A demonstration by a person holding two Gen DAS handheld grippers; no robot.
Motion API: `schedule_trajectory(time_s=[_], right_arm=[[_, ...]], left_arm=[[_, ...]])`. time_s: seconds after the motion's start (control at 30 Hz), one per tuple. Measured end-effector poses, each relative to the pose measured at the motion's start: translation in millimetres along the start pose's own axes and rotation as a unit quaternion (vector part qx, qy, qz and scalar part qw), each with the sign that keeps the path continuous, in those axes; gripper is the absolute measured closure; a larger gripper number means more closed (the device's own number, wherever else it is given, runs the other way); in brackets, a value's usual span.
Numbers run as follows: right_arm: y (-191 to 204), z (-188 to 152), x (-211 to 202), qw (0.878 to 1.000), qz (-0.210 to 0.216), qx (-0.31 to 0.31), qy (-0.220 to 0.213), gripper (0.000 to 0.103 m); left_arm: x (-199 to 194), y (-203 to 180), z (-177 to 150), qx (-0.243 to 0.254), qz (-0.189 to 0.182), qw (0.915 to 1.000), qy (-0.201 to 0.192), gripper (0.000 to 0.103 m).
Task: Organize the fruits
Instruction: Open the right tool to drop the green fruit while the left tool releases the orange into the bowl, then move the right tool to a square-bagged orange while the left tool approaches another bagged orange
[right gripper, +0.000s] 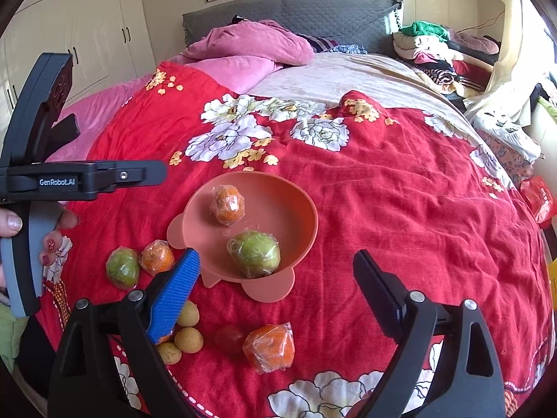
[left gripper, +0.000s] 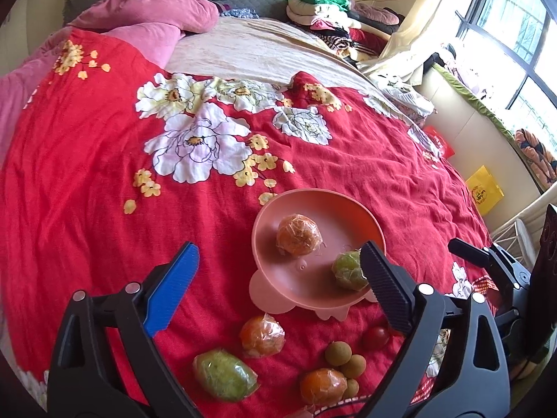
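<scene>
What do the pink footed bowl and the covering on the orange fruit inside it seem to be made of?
Pink footed bowl: probably moulded plastic or silicone, matte, smooth, uniform colour. Covering on the orange fruit: thin clear plastic film, shown by its crinkles and glossy glints.

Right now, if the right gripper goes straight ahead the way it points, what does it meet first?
Probably the wrapped green fruit in the pink bowl; it lies about midway ahead of the open right gripper. Depth is unclear, so the bowl's near rim may come first.
</scene>
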State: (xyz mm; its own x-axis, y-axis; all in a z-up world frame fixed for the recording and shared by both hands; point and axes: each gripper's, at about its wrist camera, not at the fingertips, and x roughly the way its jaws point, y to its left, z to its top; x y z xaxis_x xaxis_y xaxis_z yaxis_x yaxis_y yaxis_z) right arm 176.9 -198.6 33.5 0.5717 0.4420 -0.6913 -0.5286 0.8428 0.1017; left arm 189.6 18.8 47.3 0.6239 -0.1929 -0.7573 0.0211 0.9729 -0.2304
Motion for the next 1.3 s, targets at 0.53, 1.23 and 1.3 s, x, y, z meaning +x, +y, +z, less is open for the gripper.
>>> schedule_trajectory(time_s=[0.53, 1.23, 1.3], right_arm=[[-3.5, -7.0, -23.3, 1.0, -0.006, 0.006, -0.012, 0.009], [-5.7, -44.3, -29.5, 1.0, -0.012, 0.011, 0.018, 0.009], [-6.0, -47.4, -28.8, 1.0, -0.012, 0.013, 0.021, 0.009]], left_arm=[[-35.7, 7.1, -20.6, -0.005, 0.014, 0.9996, -0.025, 0.01], [-43.5, 1.9, -71.9, 0.01, 0.024, 0.9997, -0.002, 0.01], [-42.5, -0.5, -76.7, 0.015, 0.02, 0.9997, 0.004, 0.01]])
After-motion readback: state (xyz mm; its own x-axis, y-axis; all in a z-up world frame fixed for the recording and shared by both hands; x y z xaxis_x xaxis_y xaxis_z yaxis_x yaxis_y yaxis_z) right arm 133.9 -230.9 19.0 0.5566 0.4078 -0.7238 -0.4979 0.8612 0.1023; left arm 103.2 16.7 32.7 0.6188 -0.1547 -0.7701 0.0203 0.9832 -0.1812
